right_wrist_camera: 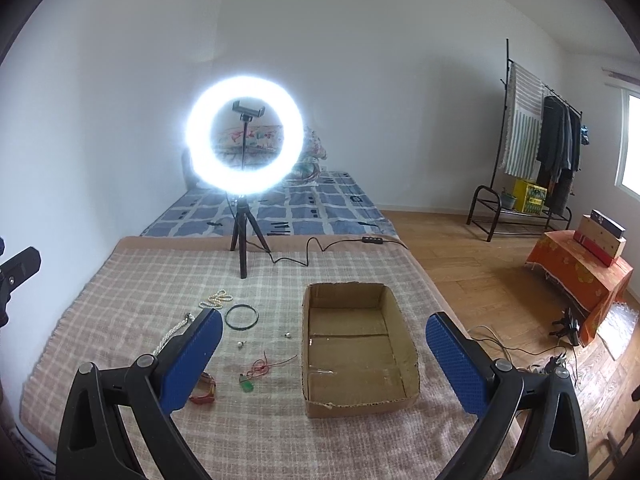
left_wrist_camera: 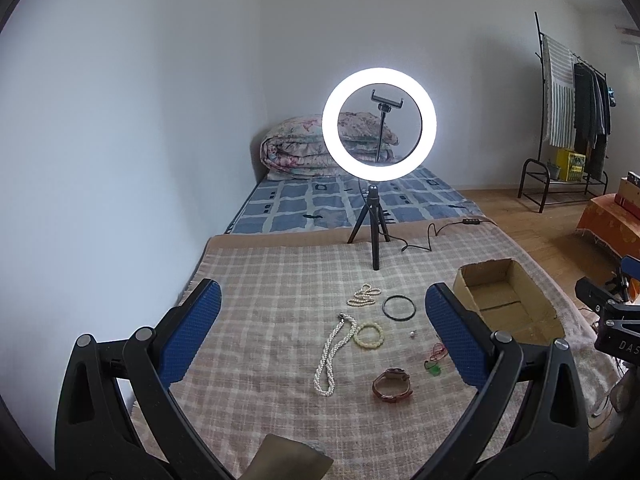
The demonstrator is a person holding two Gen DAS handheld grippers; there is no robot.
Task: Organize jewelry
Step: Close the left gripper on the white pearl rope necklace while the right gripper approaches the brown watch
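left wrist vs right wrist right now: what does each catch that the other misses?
Only the left wrist view shows the pale yellow bead bracelet, the full white twisted necklace and the whole brown watch.

Only the right wrist view shows the window, a second small pearl stud and the whole floor of the cardboard box, bare.

Both show the ring light, the black bangle, the green pendant on red cord and the plaid blanket. The left gripper and right gripper are open and empty.
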